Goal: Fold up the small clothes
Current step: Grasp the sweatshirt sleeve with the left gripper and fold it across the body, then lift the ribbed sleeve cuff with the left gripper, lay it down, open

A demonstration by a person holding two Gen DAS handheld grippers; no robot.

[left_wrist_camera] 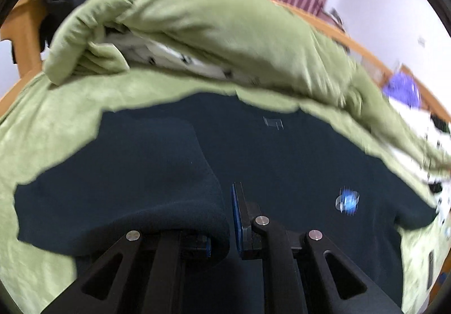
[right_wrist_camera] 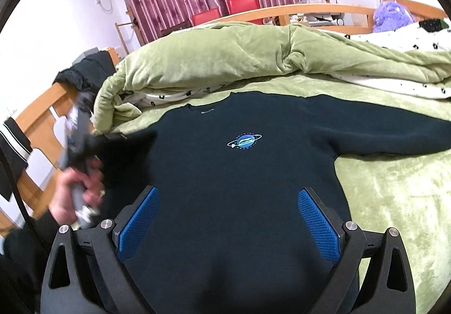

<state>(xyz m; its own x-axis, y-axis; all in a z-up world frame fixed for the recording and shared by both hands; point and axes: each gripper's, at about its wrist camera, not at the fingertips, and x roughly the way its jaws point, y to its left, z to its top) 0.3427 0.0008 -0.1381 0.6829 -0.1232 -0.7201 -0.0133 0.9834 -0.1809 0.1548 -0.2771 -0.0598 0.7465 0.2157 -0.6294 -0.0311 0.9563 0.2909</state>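
A dark navy sweater (right_wrist_camera: 242,173) with a small blue planet logo (right_wrist_camera: 244,141) lies front-up on a green bedspread (right_wrist_camera: 394,195). My left gripper (left_wrist_camera: 225,218) is shut on the sweater's left sleeve (left_wrist_camera: 157,173), which drapes over its left finger and hides that pad. In the right wrist view the left gripper (right_wrist_camera: 81,133) is blurred at the sweater's left side, held by a hand. My right gripper (right_wrist_camera: 228,218) is open and empty, above the sweater's lower body. The right sleeve (right_wrist_camera: 394,133) lies stretched out to the right.
A bunched green quilt (right_wrist_camera: 225,60) with a white patterned lining lies just behind the sweater. A wooden bed frame (right_wrist_camera: 310,8), red chairs (right_wrist_camera: 242,4) and a purple plush toy (right_wrist_camera: 391,16) are further back. Dark clothes (right_wrist_camera: 90,68) hang on the wooden frame at left.
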